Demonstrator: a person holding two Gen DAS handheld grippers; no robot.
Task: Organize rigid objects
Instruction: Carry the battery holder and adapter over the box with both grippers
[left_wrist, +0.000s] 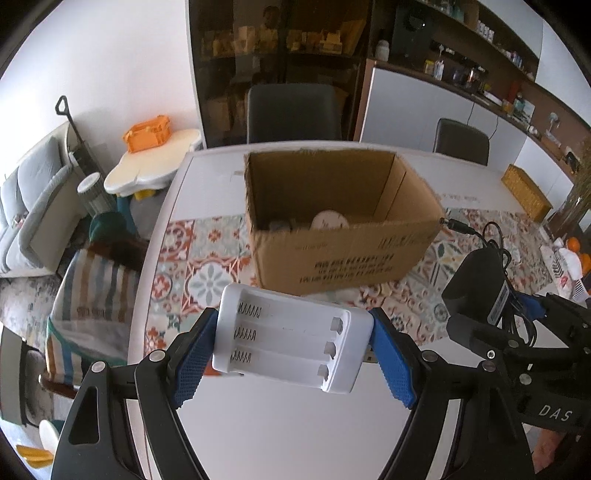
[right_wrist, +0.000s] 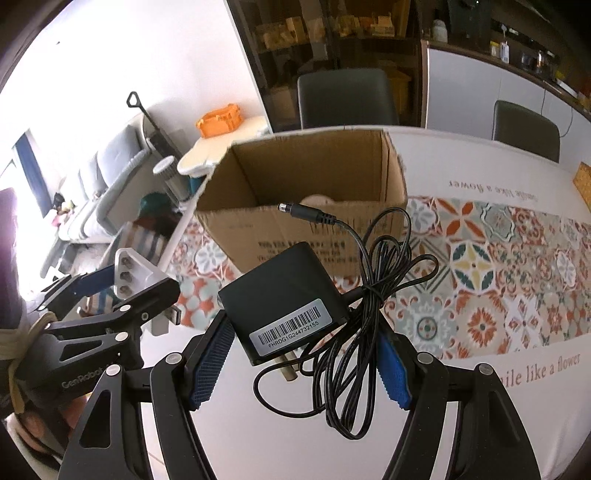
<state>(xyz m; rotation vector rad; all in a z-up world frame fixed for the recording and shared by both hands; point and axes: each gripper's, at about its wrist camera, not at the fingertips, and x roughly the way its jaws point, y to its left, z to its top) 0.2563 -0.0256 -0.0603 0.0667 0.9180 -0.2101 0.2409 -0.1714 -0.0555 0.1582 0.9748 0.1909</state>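
Note:
My left gripper (left_wrist: 293, 341) is shut on a white battery charger (left_wrist: 291, 341) with three empty slots, held above the white table in front of an open cardboard box (left_wrist: 343, 258). The charger also shows in the right wrist view (right_wrist: 129, 275). My right gripper (right_wrist: 303, 343) is shut on a black power adapter (right_wrist: 284, 295) with a barcode label, its bundled black cable (right_wrist: 369, 314) hanging loose. The adapter also shows at the right of the left wrist view (left_wrist: 476, 284). The box (right_wrist: 306, 221) holds a round white object (left_wrist: 330, 220) and other small items.
A patterned runner (right_wrist: 498, 277) crosses the white table (left_wrist: 295, 435). A woven basket (left_wrist: 526, 192) sits at the far right. Dark chairs (left_wrist: 293, 112) stand behind the table. A striped chair (left_wrist: 92, 295), a small side table with an orange crate (left_wrist: 147, 134) and a sofa lie left.

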